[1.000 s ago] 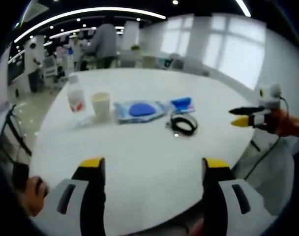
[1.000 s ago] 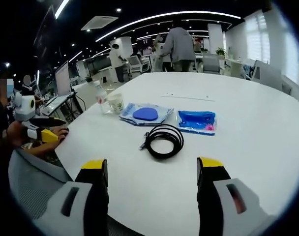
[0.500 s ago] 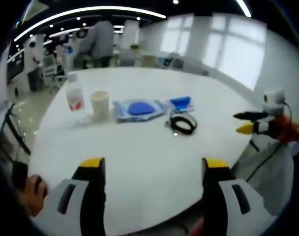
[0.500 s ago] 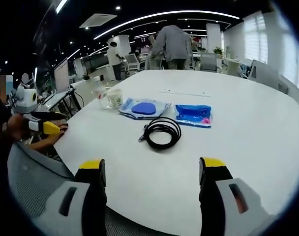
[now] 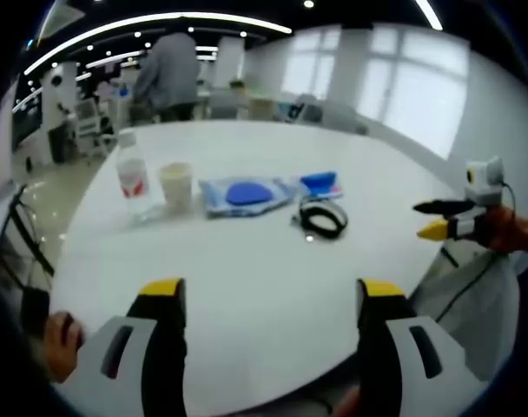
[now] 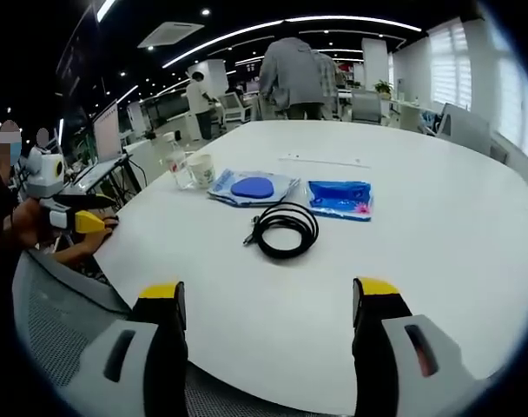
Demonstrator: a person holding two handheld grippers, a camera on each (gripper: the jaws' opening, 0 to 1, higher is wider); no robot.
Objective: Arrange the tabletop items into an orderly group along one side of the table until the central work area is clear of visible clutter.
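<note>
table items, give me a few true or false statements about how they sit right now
1. The black cable lies coiled on the white table. True.
2. The paper cup stands beside the plastic bottle. True.
3. The right claw is shut on the cable. False: it is open, short of the cable, holding nothing.
4. The bottle lies on its side. False: it stands upright.
5. The blue packet lies on top of the cable. False: they lie apart.
6. The left claw is open. True.
</note>
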